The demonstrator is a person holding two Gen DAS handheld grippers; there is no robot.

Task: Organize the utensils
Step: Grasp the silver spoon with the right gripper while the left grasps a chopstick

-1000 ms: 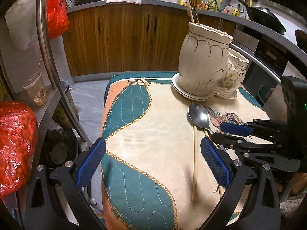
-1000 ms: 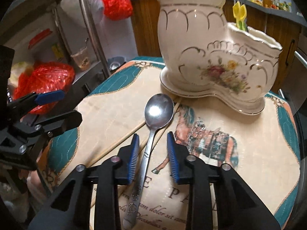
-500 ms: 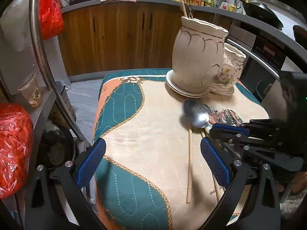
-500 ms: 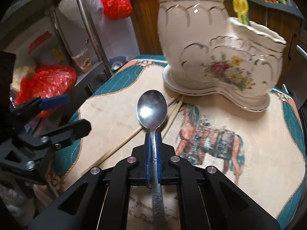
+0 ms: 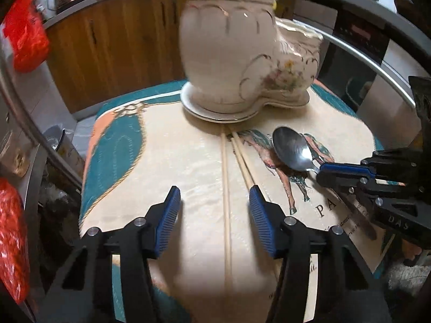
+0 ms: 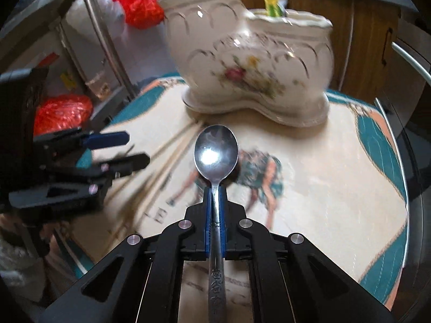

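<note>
My right gripper (image 6: 215, 188) is shut on the neck of a steel spoon (image 6: 216, 153) and holds it a little above the cloth; both show in the left wrist view, gripper (image 5: 323, 171) and spoon (image 5: 293, 149). My left gripper (image 5: 212, 207) is open and straddles the wooden chopsticks (image 5: 225, 188) lying on the cloth; it also shows in the right wrist view (image 6: 129, 148). A white boot-shaped ceramic holder (image 5: 237, 53) (image 6: 250, 64) stands at the far side, with a yellow-handled utensil (image 6: 272, 0) in its low part.
The table carries a teal and cream patterned cloth (image 5: 115, 148). Red plastic bags (image 5: 24, 35) hang and lie at the left by a metal rack (image 6: 102, 37). Wooden cabinets (image 5: 115, 51) run behind. A table edge rail (image 6: 404, 188) is at the right.
My right gripper closed on the spoon and lifted it off the cloth. My left gripper moved forward over the chopsticks and narrowed its opening.
</note>
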